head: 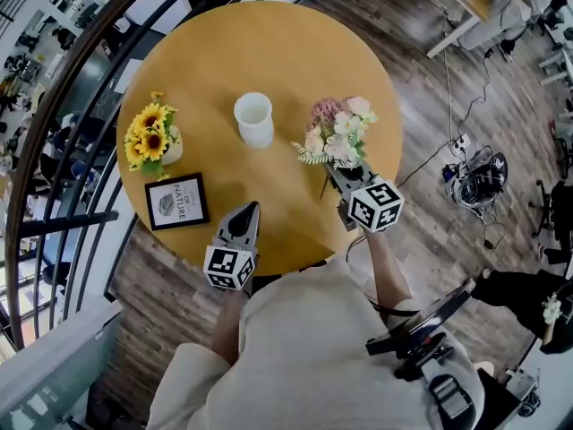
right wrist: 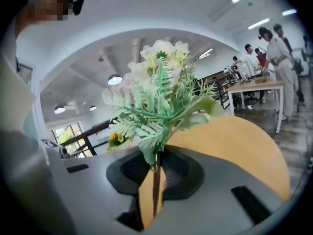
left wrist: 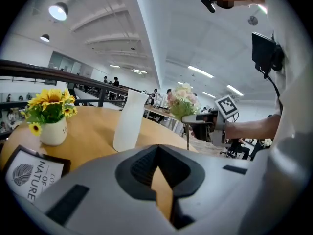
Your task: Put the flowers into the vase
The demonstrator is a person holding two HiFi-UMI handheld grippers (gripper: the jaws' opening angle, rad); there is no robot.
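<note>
Round wooden table [head: 269, 47] on plank floor [head: 421, 231] — dark railing [left wrist: 58, 71], ceiling lamps [left wrist: 58, 11] overhead

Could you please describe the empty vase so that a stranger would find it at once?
Look at the round wooden table. Near its middle stands the white vase, between the sunflower pot and the pink bouquet. It alone is plain, tall and holds no flowers.

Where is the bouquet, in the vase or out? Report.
Out: the right gripper holds the bouquet by its stem, apart from the white vase.
</note>
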